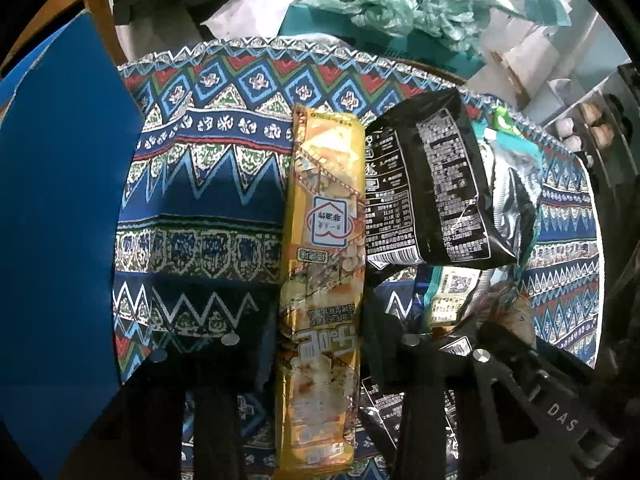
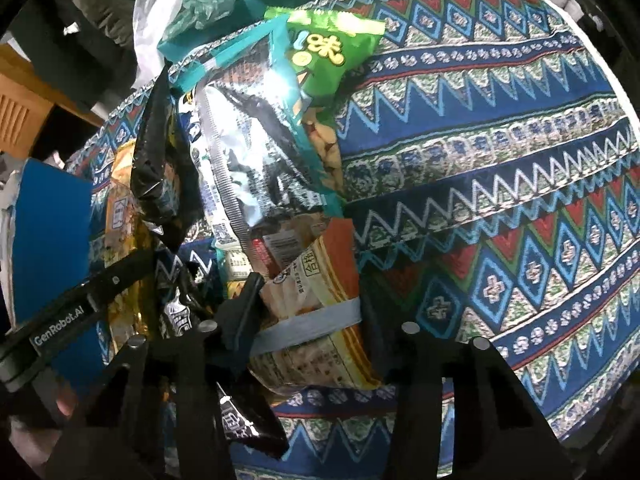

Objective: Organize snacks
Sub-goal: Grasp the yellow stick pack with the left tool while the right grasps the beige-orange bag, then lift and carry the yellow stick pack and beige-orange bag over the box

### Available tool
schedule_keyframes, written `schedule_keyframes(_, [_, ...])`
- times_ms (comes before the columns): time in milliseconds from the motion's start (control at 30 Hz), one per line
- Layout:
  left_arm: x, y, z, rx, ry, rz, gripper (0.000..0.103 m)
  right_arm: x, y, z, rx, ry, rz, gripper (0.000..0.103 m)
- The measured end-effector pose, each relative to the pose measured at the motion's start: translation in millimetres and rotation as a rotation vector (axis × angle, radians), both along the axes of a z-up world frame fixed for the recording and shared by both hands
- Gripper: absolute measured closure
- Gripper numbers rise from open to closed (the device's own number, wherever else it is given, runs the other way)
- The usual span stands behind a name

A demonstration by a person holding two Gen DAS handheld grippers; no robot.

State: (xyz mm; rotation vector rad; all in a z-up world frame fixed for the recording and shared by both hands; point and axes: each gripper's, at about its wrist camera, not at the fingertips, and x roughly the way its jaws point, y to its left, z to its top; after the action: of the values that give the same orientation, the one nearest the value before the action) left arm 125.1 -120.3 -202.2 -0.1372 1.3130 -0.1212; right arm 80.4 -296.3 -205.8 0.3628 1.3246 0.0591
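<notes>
The left tongs (image 1: 320, 360) are pinching the yellow snack pack (image 1: 324, 240); only the right view is showing the right tongs (image 2: 308, 332) gripping the orange packet (image 2: 320, 300).

A long yellow snack pack (image 1: 322, 280) lies flat, running near to far. Just right of it a black bag (image 1: 430, 192) rests back-side up, overlapping a silver-and-teal bag (image 2: 256, 148), a green bag (image 2: 332, 44) and an orange packet (image 2: 320, 304).

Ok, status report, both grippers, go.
Left gripper shut on yellow pack. Right gripper shut on orange pack. Silver bag overlaps orange pack's far end.
</notes>
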Motion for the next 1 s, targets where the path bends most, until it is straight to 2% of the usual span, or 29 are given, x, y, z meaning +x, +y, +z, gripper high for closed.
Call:
schedule_keyframes(100, [-3.0,1.7,4.1,0.004,-0.018,0.004,0.071,-2.8,-4.1,4.5,-0.026,-0.012,-0.001,0.060])
schedule_keyframes(533, [-33.2,16.8,39.9,-0.018,-0.068,0.001,0.071,-13.3,-17.9,49.0,-0.145,-0.122,-0.003,0.066])
schedule_keyframes(1000, [-61.8,35.1,88.2,-0.047,-0.150,0.004,0.071,-30.2,0.1,106.0,-0.150,-0.237,0.059,0.066])
